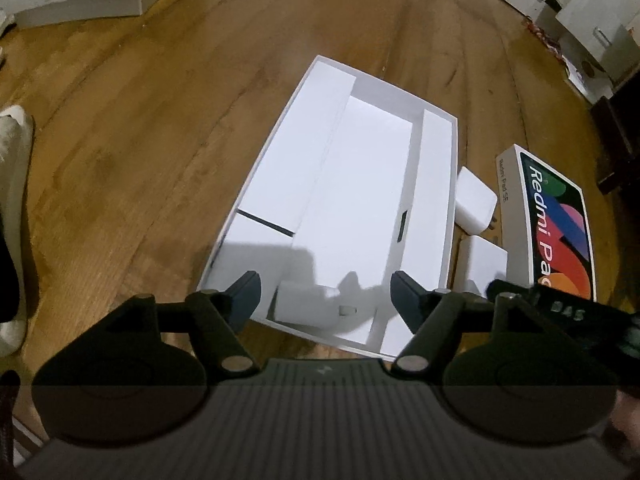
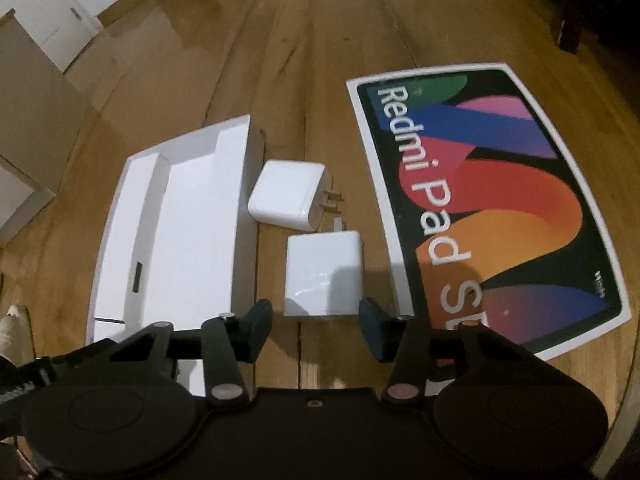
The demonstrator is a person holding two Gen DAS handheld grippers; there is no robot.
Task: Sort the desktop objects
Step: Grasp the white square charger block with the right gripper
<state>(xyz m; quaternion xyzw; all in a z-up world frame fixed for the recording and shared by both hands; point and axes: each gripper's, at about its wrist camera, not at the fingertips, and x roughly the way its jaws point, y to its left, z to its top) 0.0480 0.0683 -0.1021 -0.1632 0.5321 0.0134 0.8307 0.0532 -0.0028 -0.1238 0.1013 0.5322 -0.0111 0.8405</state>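
Two white chargers (image 2: 290,195) (image 2: 323,273) lay mid-frame on the wooden counter (image 2: 280,60), between tray (image 2: 192,216) and lid (image 2: 480,200). Likely light, rigid, slick; grip flat sides. Both tools, left tool (image 1: 325,296) and right tool (image 2: 316,322), gaped, holding nothing.

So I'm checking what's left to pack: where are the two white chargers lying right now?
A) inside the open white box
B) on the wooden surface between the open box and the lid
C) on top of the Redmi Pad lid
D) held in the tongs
B: both chargers lie on the bare wood, with the open box to one side and the lid to the other; the right tongs are open and hold nothing.
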